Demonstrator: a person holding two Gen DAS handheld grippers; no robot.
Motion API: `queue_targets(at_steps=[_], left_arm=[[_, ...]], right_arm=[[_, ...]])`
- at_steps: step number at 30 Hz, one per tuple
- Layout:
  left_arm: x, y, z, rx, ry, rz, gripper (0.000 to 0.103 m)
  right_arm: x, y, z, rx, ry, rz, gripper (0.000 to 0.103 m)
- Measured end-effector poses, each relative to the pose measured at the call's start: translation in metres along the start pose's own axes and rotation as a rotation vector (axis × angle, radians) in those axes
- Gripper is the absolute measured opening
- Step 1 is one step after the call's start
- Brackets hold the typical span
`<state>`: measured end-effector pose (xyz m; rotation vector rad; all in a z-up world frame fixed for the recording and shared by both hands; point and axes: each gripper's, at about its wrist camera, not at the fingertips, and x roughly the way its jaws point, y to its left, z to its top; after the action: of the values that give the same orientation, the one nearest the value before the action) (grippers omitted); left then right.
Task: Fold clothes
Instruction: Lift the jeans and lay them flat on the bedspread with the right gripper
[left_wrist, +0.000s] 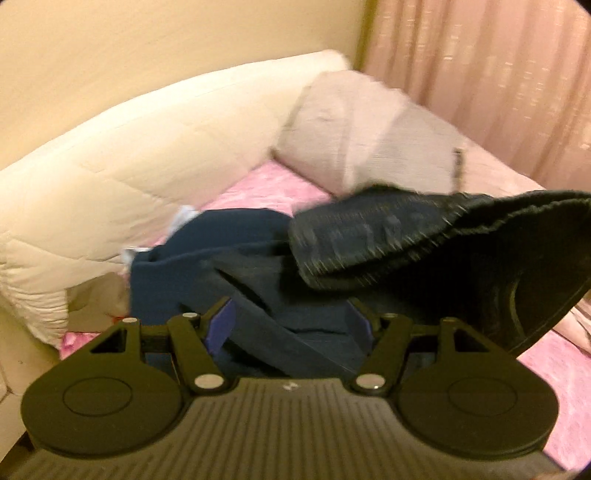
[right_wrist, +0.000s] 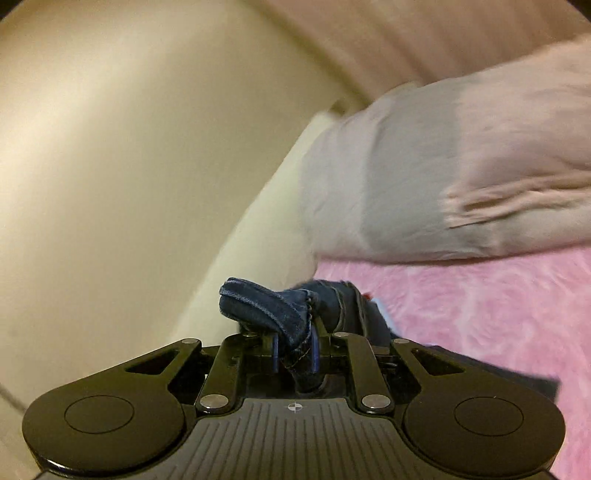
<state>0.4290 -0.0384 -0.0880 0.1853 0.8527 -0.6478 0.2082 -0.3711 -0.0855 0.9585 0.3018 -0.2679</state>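
Setting: pink bedspread (right_wrist: 480, 314) on a bed, the landmark for all that follows; both views are blurred.
Jeans: dark denim (left_wrist: 388, 236) in a heap on the bedspread, one thick folded edge raised clear above it toward the right of the left wrist view.
Navy garment: (left_wrist: 229, 240) on the bedspread under and behind the jeans, part of it running between the left fingers.
Left gripper: (left_wrist: 291, 317) fingers spread wide over the heap; dark cloth crosses the gap, but the blue pads (left_wrist: 225, 321) do not press it.
Right gripper: (right_wrist: 294, 349) fingers pressed together, pinching a bunched, stitched hem of the jeans (right_wrist: 266, 306), which sticks up past the tips above the bedspread's near edge.
Pillow: grey-beige (right_wrist: 424, 184), lying at the far end of the bedspread.
Duvet: cream, quilted (left_wrist: 110, 177), rolled along the bedspread's left side against the wall.
Curtain: pink, pleated (left_wrist: 498, 74), hanging beyond the bedspread's far right corner.
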Motion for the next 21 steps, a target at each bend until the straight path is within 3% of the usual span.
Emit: queue_targets(at_steps=[6, 15, 21], left_arm=[[-0.036, -0.089, -0.031, 0.09, -0.012, -0.122, 0.063], [-0.094, -0.241, -0.101, 0.238, -0.03, -0.324, 0.063], [-0.134, -0.313, -0.147, 0.283, -0.042, -0.413, 0.063]], right_arm=[[-0.152, 0.001, 0.018, 0.024, -0.228, -0.042, 0.014], [-0.39, -0.002, 0.007, -0.012, -0.498, -0.189, 0.014], [-0.504, 0.0, 0.001, -0.095, -0.621, -0.242, 0.014]])
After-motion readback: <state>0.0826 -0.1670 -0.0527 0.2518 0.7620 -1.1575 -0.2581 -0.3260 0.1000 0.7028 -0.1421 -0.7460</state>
